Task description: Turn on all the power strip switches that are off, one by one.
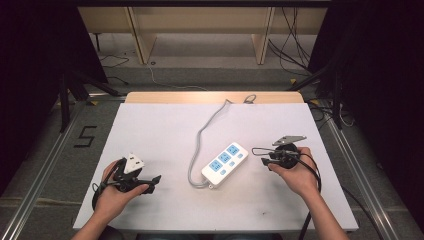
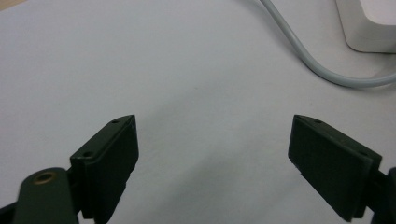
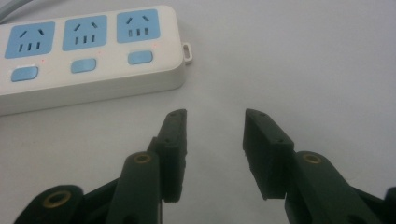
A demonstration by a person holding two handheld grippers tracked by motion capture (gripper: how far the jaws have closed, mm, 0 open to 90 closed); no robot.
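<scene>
The worktop [image 1: 150, 130] was covered by a white sheet, and the power strip [image 1: 225, 164] lay on it a little right of centre, slanted from 7 toward 1 o'clock, with three blue sockets and a blue switch under each. Its grey cord [image 1: 202, 135] looped off the near end at 7 o'clock and ran away toward 12 o'clock to the far edge. The left gripper [image 1: 152, 181] rested at about 8 o'clock of the strip, well apart from it, its jaws spread wide over bare sheet; in the left gripper view the cord [image 2: 299, 46] curved across the top right. The right gripper [image 1: 264, 161] sat just beside the strip at 3 o'clock, jaws partly apart and holding nothing, with the power strip [image 3: 93, 51] lying ahead and to the left in its own view. The likeliest trouble, as I judged it, was the light strip skidding or spinning on the smooth sheet if one gripper pushed a switch or an end while the other did not brace it. The looped cord could also snag a jaw coming in from the left and drag the strip askew.
</scene>
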